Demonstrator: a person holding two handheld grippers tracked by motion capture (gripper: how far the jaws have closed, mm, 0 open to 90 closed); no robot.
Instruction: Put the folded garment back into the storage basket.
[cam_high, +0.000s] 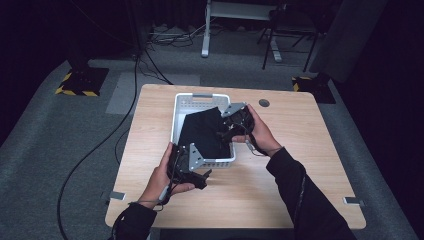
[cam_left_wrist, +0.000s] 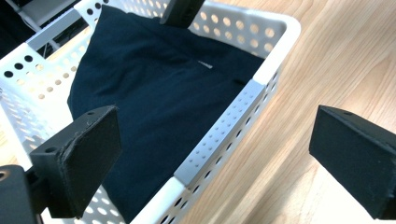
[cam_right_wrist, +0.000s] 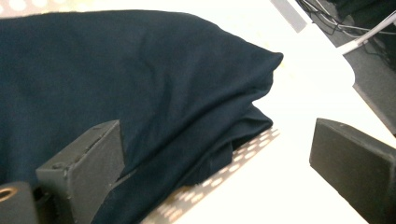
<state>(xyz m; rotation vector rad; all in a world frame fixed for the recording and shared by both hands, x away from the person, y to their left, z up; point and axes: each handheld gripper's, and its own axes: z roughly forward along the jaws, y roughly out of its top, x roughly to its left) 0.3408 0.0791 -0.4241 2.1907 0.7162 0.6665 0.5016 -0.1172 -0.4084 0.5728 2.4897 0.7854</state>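
At the bottom of the high view, two dark-sleeved forearms come up from the lower edge onto a light wooden table. The left hand, low and left of centre, holds the left gripper just off the near edge of a white perforated basket; its tips lie over bare wood, clear of the basket wall. In the left gripper view its jaws stand wide apart with nothing between them, one at the lower left over the basket's rim, the other at the right edge over the table top.

Past it, at mid-frame, the basket sits on the table, its long side running away from the person. A folded dark garment lies inside and covers most of the floor; in the left gripper view the cloth is navy, smooth and flat.

The right hand, right of centre, holds the right gripper over the basket's right wall, reaching into it. In the right gripper view its jaws are spread wide and grip nothing; the left one sits low against the garment's folded edge, the right one over the basket's pale, washed-out surface. Whether the left jaw touches the cloth cannot be told.

Farther up, a round grommet marks the table's far edge. Beyond, on grey carpet, stand chair legs, cables and yellow-black striped bases.
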